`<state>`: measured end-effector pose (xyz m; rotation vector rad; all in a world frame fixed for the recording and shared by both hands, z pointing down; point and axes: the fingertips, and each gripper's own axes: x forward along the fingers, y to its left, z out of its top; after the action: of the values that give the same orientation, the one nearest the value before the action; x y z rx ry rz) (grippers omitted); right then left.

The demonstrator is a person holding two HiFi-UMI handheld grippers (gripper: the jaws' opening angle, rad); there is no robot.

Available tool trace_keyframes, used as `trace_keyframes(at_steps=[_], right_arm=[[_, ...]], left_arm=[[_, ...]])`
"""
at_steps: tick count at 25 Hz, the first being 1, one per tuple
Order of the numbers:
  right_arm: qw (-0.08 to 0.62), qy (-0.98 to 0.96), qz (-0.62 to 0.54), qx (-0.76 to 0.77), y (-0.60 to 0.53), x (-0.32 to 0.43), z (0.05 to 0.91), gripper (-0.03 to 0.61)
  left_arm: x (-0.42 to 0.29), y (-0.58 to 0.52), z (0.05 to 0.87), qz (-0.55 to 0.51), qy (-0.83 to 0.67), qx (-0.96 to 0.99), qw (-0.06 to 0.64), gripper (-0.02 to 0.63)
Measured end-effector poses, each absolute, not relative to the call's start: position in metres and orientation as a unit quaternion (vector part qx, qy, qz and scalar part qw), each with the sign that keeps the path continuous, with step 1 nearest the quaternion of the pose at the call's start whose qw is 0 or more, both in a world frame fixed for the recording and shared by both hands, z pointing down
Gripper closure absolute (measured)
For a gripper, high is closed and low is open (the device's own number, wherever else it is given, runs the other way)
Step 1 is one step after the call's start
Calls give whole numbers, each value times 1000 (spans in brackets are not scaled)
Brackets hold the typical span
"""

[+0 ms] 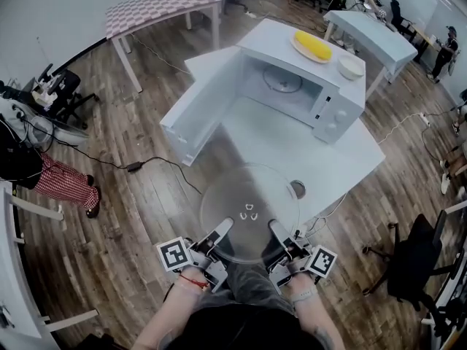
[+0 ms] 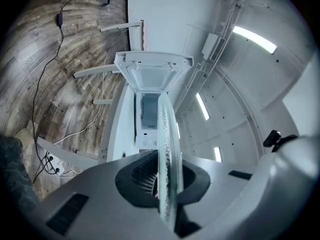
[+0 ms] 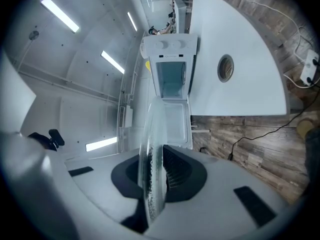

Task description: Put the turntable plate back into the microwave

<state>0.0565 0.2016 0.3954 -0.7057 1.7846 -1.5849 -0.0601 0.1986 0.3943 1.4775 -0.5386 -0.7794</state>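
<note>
Nearest me, the left gripper (image 1: pixel 221 230) and the right gripper (image 1: pixel 276 229) each pinch the near rim of the clear round glass turntable plate (image 1: pixel 248 188). Both gripper views show its edge clamped between the ribbed pads. The plate hangs roughly level in the air, over the near edge of the white table (image 1: pixel 321 159) and the wood-plank floor (image 1: pixel 146 195). I judge it stiff, fairly heavy, slick and breakable. Held at one side only it will want to droop at the far rim, so a firm grip on the rim, hands apart, looks right to me. Beyond stands the white microwave (image 1: pixel 332 108), its door (image 1: pixel 197 111) swung wide, with the roller ring (image 1: pixel 283 82) waiting on the cavity floor.
</note>
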Motion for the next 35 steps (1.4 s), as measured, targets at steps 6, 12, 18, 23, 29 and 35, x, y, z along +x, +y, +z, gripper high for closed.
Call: trace_keyframes(at_steps=[6, 12, 18, 23, 29, 35], right_arm=[[320, 677, -605, -272, 171, 57, 398, 537], [326, 672, -604, -278, 141, 65, 402, 537], [329, 668, -603, -284, 112, 76, 406, 537], [332, 662, -607, -289, 91, 84, 412, 537], [328, 663, -611, -282, 63, 88, 414, 537], [324, 665, -615, -273, 41, 90, 417, 537]], left_arm=[[-59, 167, 397, -338, -238, 646, 642, 583], [-52, 136, 401, -333, -237, 648, 642, 583], [-42, 105, 406, -327, -234, 648, 647, 583], [-33, 83, 411, -321, -234, 645, 653, 583], [-29, 56, 413, -321, -240, 644, 651, 583], [-27, 37, 415, -327, -248, 642, 648, 583]])
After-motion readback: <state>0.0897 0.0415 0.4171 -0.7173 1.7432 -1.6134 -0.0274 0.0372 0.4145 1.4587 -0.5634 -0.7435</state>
